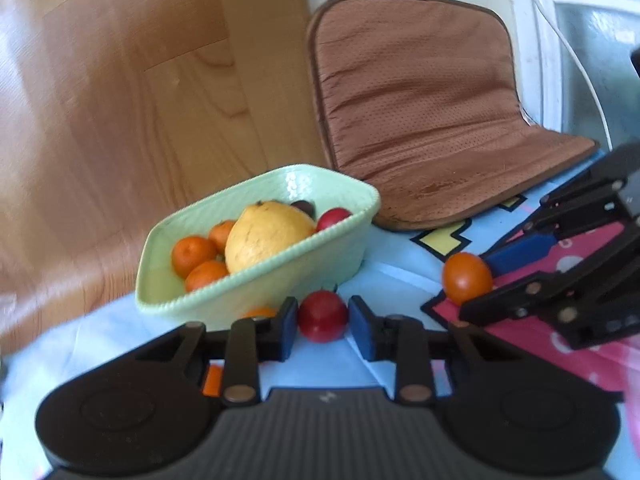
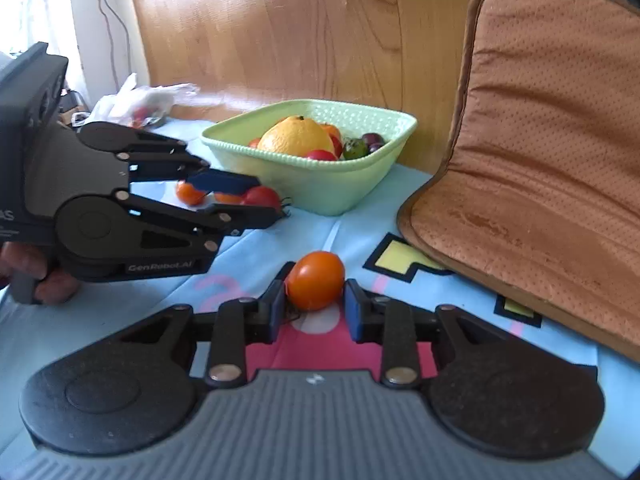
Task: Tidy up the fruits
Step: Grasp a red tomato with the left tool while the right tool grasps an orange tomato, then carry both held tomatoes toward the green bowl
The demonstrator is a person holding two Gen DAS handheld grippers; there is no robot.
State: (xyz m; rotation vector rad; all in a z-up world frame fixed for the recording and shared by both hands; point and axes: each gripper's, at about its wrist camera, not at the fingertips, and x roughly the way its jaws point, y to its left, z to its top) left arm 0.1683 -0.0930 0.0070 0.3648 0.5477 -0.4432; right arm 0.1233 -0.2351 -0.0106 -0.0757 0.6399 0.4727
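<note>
Blue patterned cloth (image 2: 360, 232) underfoot, green bowl (image 2: 320, 184) already loaded with fruit. My left gripper (image 1: 323, 322) brackets a red tomato (image 1: 322, 316), pads narrowed against it; my right gripper (image 2: 314, 300) likewise pinches an orange tomato (image 2: 316, 286). Both seem soft, thin-skinned: grip lightly across the widest middle.

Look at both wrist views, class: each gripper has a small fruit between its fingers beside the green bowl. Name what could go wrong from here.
1. The red tomato in the left gripper is round and smooth; held only at the pad tips, it may squirt out or bruise.
2. The orange tomato sits far forward in the right gripper, so it could roll off when lifted.
3. The green bowl is already piled around a large yellow citrus; added fruit may tumble out.
</note>
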